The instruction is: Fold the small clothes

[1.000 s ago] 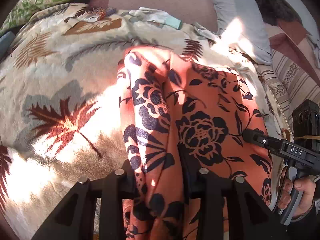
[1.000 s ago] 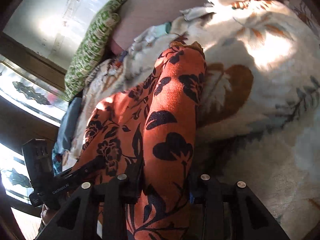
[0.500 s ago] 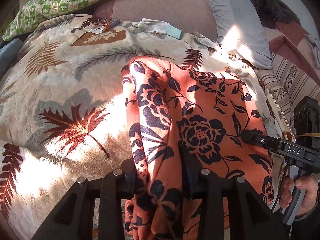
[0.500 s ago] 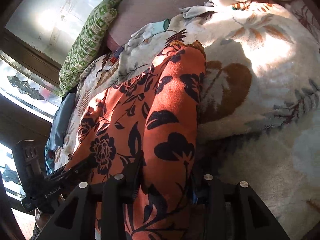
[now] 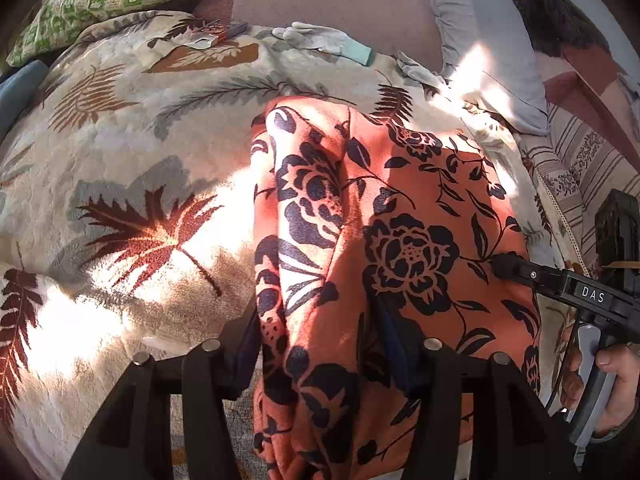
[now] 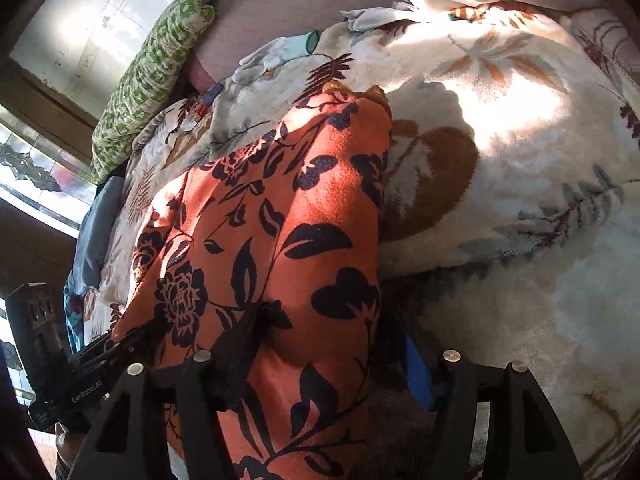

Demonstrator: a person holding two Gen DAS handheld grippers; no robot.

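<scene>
Both my grippers are opening: left gripper (image 5: 316, 344) and right gripper (image 6: 320, 344) each straddle the orange black-flowered fabric garment (image 5: 400, 240), pads no longer pinching it. It lies folded lengthwise mid-blanket on the cream leaf-print fleece blanket (image 5: 120, 160).

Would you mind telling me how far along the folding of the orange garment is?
Done: the orange garment lies doubled over on the blanket. In hand: both the left gripper and right gripper are opening, cloth between their fingers. Left: any further fold; none shows yet.
</scene>
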